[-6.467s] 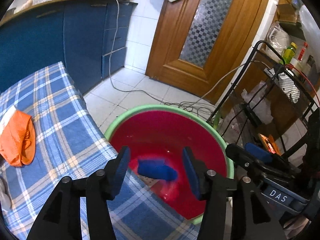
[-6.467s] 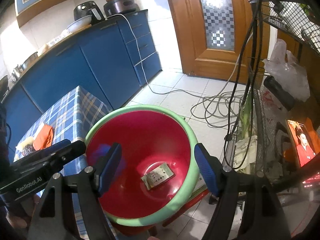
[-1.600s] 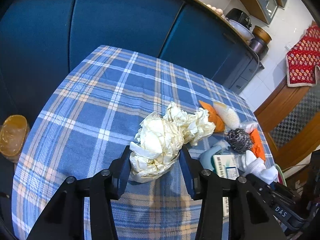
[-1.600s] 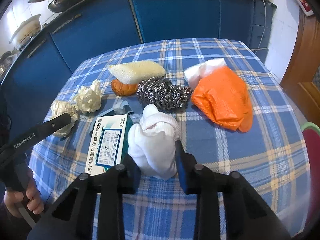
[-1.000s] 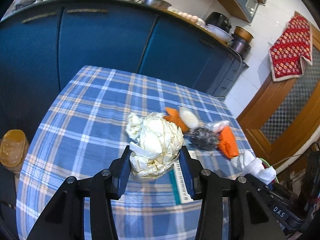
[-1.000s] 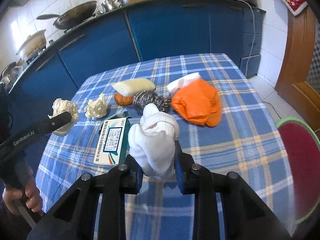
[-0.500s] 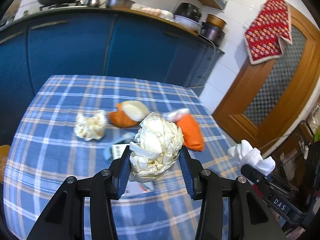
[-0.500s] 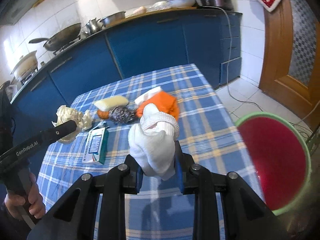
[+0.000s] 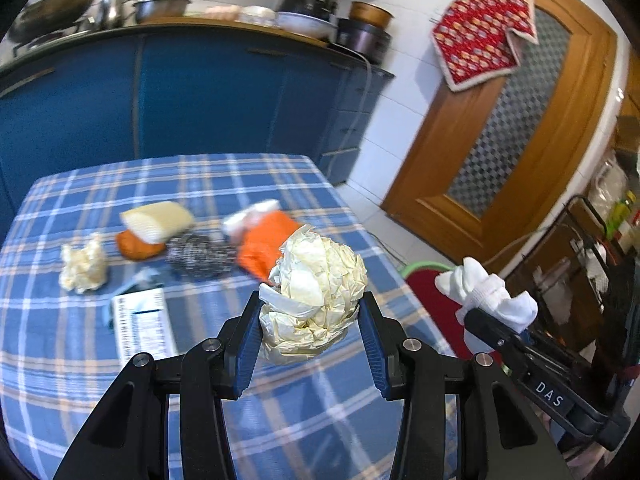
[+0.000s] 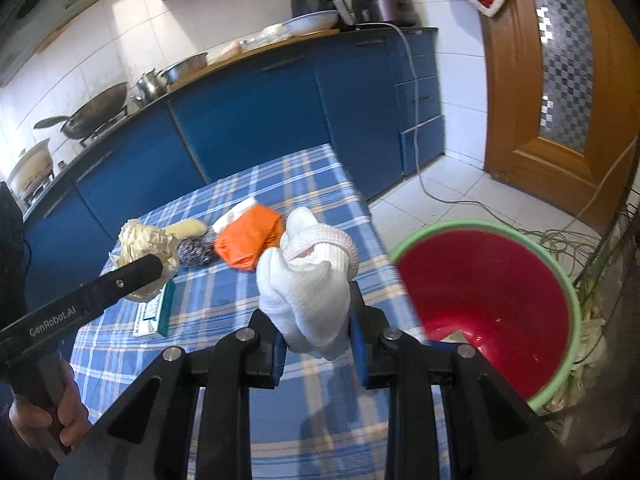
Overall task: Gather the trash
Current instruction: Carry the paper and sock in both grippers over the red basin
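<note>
Both loads are lifted off the counter now, and the red bin has come into view at lower right. The left hand-held gripper is clamped on the paper ball, the right hand-held gripper on the white cloth; dropping them in seems next.

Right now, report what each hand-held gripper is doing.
Left hand-held gripper: closed on the crumpled yellowish paper ball, held above the table.
Right hand-held gripper: closed on the white cloth bundle, near the red bucket.

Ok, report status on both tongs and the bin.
Left tongs shut on paper ball. Right tongs shut on white sock. Red bin open, nothing in the way.
</note>
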The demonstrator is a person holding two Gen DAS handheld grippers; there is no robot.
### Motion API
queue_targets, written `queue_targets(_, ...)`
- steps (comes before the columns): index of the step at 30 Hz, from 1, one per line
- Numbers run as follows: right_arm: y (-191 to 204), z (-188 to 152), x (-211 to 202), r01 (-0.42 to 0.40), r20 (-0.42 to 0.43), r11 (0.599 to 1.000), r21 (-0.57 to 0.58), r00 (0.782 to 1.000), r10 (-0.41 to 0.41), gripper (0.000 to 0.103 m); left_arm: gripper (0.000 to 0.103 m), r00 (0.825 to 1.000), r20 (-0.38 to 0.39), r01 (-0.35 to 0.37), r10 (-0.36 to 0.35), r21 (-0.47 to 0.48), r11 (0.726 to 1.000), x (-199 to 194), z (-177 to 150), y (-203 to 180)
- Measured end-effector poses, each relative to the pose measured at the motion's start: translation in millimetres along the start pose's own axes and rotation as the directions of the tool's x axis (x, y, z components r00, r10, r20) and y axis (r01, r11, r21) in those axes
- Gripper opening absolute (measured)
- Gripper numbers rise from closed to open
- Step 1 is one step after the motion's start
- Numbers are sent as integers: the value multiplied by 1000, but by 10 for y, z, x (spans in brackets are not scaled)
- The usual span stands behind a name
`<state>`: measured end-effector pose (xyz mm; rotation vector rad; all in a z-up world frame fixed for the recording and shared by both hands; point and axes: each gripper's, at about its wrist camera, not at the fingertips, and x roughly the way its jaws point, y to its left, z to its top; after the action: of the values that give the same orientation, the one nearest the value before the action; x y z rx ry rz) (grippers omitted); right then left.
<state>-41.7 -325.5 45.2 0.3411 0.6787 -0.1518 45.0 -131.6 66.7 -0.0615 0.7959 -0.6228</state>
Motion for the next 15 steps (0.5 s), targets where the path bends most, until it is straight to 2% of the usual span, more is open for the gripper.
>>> queue_targets(15,-503,-17,-119,72,16,993,91,997,-73,30,47,991,-81,120,-111,120,986,432,0,-696)
